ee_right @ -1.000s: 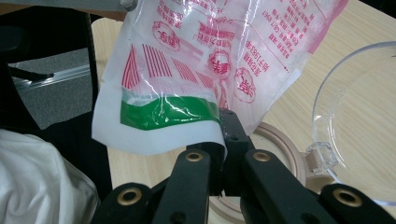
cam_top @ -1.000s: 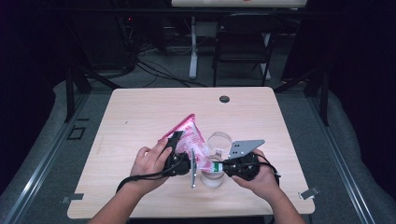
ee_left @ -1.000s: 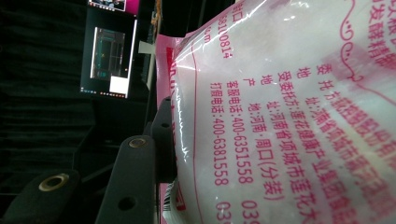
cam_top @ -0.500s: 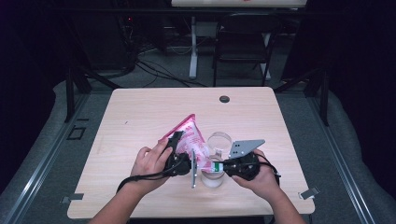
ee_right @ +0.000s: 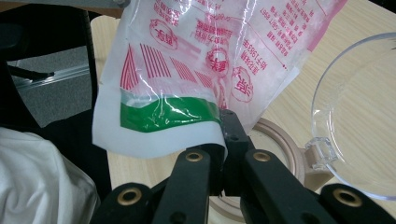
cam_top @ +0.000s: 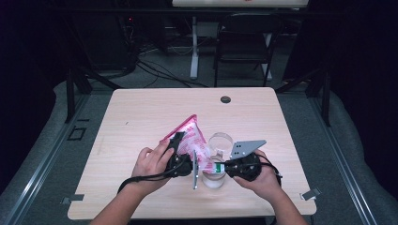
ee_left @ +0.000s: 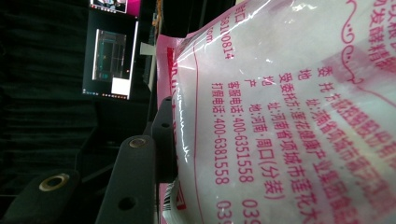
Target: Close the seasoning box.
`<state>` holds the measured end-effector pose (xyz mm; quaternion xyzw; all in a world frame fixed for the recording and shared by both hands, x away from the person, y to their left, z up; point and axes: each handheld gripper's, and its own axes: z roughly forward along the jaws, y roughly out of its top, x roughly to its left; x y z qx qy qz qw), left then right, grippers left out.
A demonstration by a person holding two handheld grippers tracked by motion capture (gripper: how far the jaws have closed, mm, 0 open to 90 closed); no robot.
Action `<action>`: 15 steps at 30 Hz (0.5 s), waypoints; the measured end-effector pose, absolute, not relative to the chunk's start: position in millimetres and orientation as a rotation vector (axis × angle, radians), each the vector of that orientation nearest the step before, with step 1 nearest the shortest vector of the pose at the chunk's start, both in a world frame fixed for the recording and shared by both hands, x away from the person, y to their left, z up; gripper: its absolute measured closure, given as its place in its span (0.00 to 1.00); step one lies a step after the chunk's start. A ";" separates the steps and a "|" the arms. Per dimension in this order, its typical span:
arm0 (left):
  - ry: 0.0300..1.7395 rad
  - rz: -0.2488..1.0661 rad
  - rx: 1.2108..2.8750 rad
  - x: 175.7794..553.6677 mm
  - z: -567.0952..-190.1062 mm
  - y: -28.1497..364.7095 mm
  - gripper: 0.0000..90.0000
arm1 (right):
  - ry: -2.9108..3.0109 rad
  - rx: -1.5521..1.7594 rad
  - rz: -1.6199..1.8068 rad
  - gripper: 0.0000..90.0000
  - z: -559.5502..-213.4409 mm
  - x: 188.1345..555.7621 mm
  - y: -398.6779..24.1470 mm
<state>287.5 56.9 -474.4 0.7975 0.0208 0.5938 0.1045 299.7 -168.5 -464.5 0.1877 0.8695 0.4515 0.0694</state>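
The counter (cam_top: 141, 117) carries everything at its near middle, toward six o'clock in the high view. There a pink-and-white bag (cam_top: 193, 140) slants up from the two hands, its sealed tip pointing to about eleven o'clock, with its lower end over a clear jar (cam_top: 212, 179) on the counter. The jar's clear hinged lid (cam_top: 220, 139) lies flipped open at the jar's twelve o'clock, just beside the bag. The left hand-held gripper (cam_top: 180, 157) comes in from eight o'clock and is clamped partway closed on the bag's left side. The right hand-held gripper (cam_top: 220, 168), coming in from four o'clock with its grey plate on top, is clenched tight on the bag's lower corner. The left gripper view shows what the high view cannot: red print running sideways across the bag's (ee_left: 289, 116) glossy film, one black jaw pressed against the film's edge at seven o'clock, and a lit monitor (ee_left: 112, 60) far off at eleven o'clock. The right gripper view shows both jaws pinching the white bottom seam below a green band on the bag (ee_right: 168, 114), the jar's tan rim (ee_right: 280, 140) at five o'clock, and the lid (ee_right: 355, 116) at three o'clock.
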 end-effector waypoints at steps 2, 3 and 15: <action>0.062 1.755 2.350 287.4 -474.4 56.6 0.68 | 2.617 0.566 1.359 1.00 -464.7 299.7 -168.5; 0.061 1.756 2.350 287.3 -474.4 56.5 0.68 | 2.617 0.567 1.359 1.00 -464.8 299.7 -168.6; 0.047 1.760 2.359 287.4 -476.2 55.1 0.68 | 2.628 0.574 1.350 1.00 -467.7 301.6 -169.3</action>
